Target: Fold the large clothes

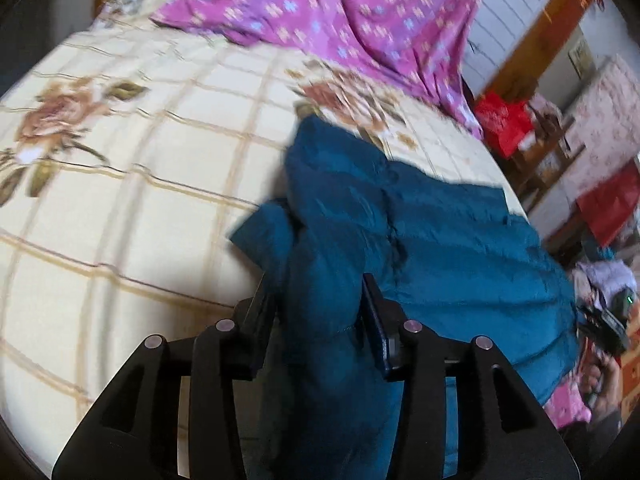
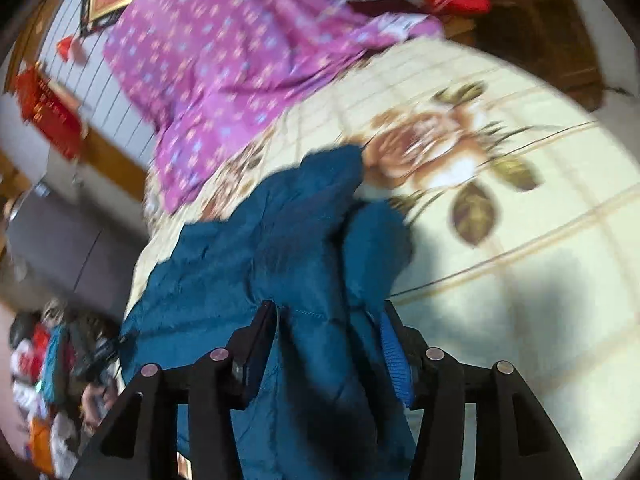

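Blue jacket (image 1: 420,236) is lying bunched on the floral bedsheet (image 1: 132,200). Left gripper (image 1: 320,300) and right gripper (image 2: 330,322) are each pinching a thick jacket fold.

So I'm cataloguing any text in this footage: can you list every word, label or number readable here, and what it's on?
No text can be read in either view.
Red hanging banner: gold marks, too blurred to read.
Red bag: no legible print.
Teal padded jacket: no label visible.
Purple flowered sheet: pattern only.
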### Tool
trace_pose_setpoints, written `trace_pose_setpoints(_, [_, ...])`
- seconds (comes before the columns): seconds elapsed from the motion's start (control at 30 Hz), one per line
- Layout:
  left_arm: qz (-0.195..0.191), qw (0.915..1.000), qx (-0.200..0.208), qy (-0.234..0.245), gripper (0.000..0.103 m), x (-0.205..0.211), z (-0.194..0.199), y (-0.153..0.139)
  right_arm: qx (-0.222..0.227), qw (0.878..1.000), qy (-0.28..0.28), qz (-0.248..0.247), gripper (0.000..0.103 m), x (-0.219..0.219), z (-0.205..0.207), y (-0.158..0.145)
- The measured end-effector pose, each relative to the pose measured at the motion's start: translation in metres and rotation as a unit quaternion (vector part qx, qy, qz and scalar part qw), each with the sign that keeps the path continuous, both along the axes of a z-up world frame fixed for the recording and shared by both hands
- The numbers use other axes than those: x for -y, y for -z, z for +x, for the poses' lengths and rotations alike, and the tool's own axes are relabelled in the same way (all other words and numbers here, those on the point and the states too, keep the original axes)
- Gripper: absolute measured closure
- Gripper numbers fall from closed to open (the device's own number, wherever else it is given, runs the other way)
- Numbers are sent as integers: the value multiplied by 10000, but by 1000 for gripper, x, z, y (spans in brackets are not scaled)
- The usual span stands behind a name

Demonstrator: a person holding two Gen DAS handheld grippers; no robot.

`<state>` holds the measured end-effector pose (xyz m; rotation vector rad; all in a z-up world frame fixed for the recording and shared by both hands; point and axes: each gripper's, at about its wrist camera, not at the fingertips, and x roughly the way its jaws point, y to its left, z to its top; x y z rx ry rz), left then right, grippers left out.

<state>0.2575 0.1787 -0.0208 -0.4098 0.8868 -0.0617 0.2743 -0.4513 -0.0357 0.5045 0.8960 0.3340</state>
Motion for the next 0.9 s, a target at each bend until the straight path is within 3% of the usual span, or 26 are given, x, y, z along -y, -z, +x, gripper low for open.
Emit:
trace_pose_setpoints(0.13, [267, 9954, 900, -175, 62, 7, -23, -33, 657, 9966, 132, -488, 45, -15, -23, -51])
trace_pose_setpoints(0.17, [214, 9938, 1091, -63, 62, 14, -23, -40, 814, 9951, 76, -559, 34, -27, -24, -62])
trace_pose_setpoints(0.2, [175, 9931, 1163, 21, 61, 19, -22, -42, 899, 9938, 65, -644, 28, -36, -23, -70])
trace_pose_setpoints(0.27, [284, 9933, 1120, 89, 54, 37, -9, -40, 1045, 9907, -17, -874, 28, -66, -12, -82])
trace_pose_setpoints(0.33, [404, 9951, 904, 42, 54, 50, 8, -32, 1028, 9894, -180, -1013, 28, -96, 4, -83])
trace_pose_setpoints(0.47, [354, 9984, 432, -10, 54, 61, 38, -16, 706, 9808, -511, -1742, 28, -156, 53, -65])
trace_pose_setpoints(0.6, [610, 9979, 90, -200, 54, 61, 57, -1, 211, 9573, -646, -2810, 28, -168, 101, -23])
trace_pose_setpoints(0.7, [667, 9968, -284, -322, 54, 53, 67, 24, -282, 9596, -849, -2668, 26, -149, 132, 10])
trace_pose_setpoints(0.73, [706, 9965, -293, -341, 54, 52, 68, 30, -497, 9592, -893, -2637, 22, -141, 143, 23])
trace_pose_setpoints(0.77, [745, 9962, -275, -345, 54, 53, 68, 33, -594, 9605, -861, -2581, 11, -133, 148, 30])
trace_pose_setpoints(0.9, [1107, 9931, -205, -321, 54, 63, 71, 38, -885, 9737, -98, -2100, 8, -92, 162, 47])
